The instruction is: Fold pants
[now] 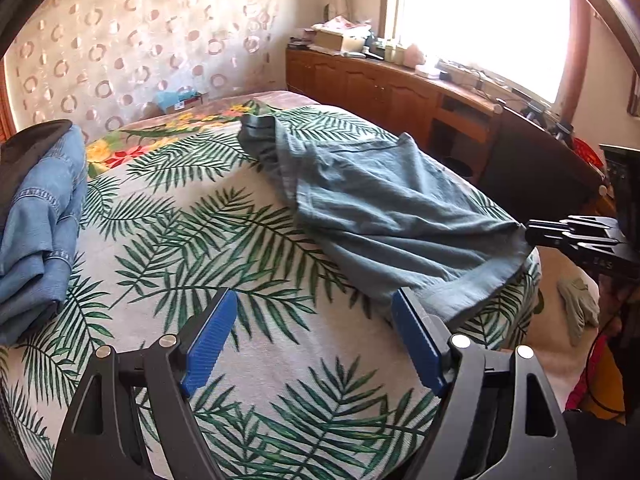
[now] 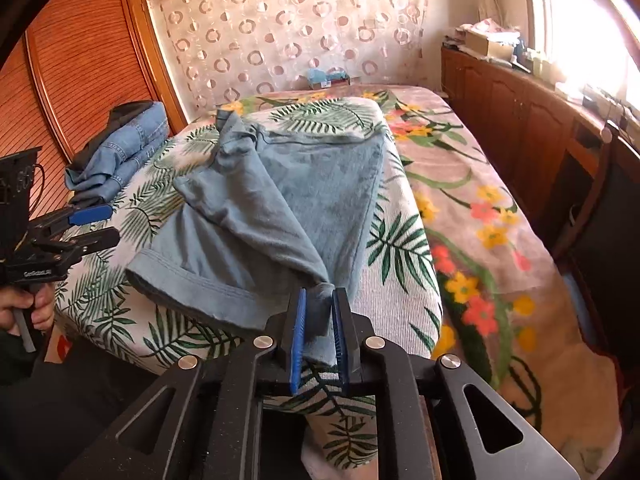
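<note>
Grey-blue pants (image 1: pixel 376 200) lie crumpled on a palm-leaf cover (image 1: pixel 224 264) on the bed; they also show in the right wrist view (image 2: pixel 280 208). My right gripper (image 2: pixel 320 300) is shut on a corner of the pants near the hem and shows at the right in the left wrist view (image 1: pixel 532 232). My left gripper (image 1: pixel 314 300) is open and empty, low over the cover just left of the pants' hem (image 1: pixel 472 292). It shows at the left in the right wrist view (image 2: pixel 108 224).
A stack of folded blue jeans (image 1: pixel 40 216) sits at the bed's left side. A floral blanket (image 2: pixel 480 216) covers the rest of the bed. A wooden cabinet (image 1: pixel 380 84) with clutter runs under the window. A wooden wardrobe (image 2: pixel 80 72) stands at the left.
</note>
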Motion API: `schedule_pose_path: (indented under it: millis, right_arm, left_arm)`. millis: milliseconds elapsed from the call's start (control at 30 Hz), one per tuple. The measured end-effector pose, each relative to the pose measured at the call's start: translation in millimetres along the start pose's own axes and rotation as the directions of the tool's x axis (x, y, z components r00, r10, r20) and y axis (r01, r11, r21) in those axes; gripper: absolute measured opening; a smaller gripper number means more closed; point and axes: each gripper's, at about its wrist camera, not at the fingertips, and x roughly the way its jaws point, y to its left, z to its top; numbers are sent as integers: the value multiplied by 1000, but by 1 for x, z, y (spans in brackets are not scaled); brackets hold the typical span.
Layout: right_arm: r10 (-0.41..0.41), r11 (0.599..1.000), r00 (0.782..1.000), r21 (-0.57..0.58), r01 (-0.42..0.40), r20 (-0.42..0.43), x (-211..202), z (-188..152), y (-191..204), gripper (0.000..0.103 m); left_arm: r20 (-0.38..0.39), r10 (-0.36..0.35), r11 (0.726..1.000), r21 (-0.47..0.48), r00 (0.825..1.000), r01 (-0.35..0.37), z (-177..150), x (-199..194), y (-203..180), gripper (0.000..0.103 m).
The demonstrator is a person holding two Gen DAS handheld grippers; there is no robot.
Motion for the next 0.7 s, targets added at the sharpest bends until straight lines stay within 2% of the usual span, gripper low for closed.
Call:
schedule_pose_path:
  millis: [67,133,200,433,700]
  right_arm:
    - [-1,1000,1000,-20,2,18,-3,1,3,18]
    - [2,999,999,-44,0,41,-6,4,8,27]
    - [3,998,998,-61,0,62,-5,9,13,30]
    - [73,991,994,-117,-63,86,22,32,38,30]
    - [167,969,985,-194,-154,49,74,58,77,30]
  left_arm:
    - [6,4,1000,-11,1000,-4,0,-1,3,81]
    - [11,7,1000,-19,1000,-7,1,-2,7,81]
    - [13,10,1000,-27,1000,-10,2,-1,11,81]
    - [20,36,998,-43,999,-35,5,0,22,81]
    - [34,72,995,-70,997,-70,10,-4,39,81]
